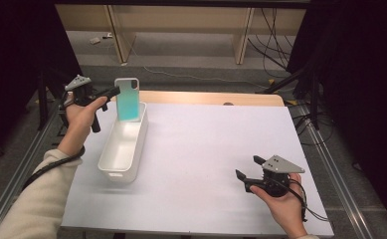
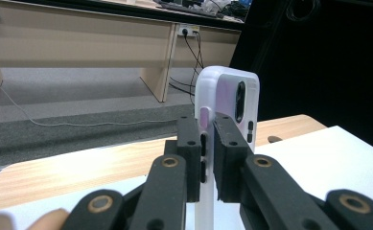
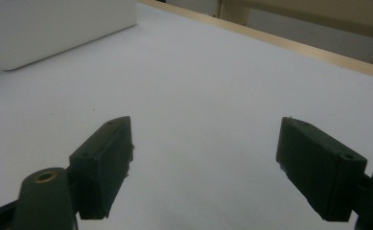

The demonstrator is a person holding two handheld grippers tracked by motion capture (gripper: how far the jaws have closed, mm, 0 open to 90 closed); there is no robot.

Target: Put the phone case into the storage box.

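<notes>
A phone case (image 1: 128, 99), white-rimmed with a teal inside, hangs upright over the far end of a long white bin (image 1: 123, 147). My left gripper (image 1: 115, 91) is shut on its left edge. In the left gripper view the case (image 2: 229, 103) rises between the jaws, its camera cutout facing right, and my left gripper (image 2: 208, 158) clamps its side with the buttons. My right gripper (image 1: 246, 168) rests low over the white table sheet (image 1: 206, 149) at the front right, open with nothing between its fingers. In the right gripper view my right gripper (image 3: 203, 167) spreads wide above bare sheet.
The bin (image 3: 54, 26) lies lengthwise along the sheet's left side. A wooden table edge (image 1: 211, 97) runs behind the sheet. Beyond it are floor, cables (image 1: 275, 40) and wooden desk legs (image 1: 243, 35). Dark curtains flank both sides.
</notes>
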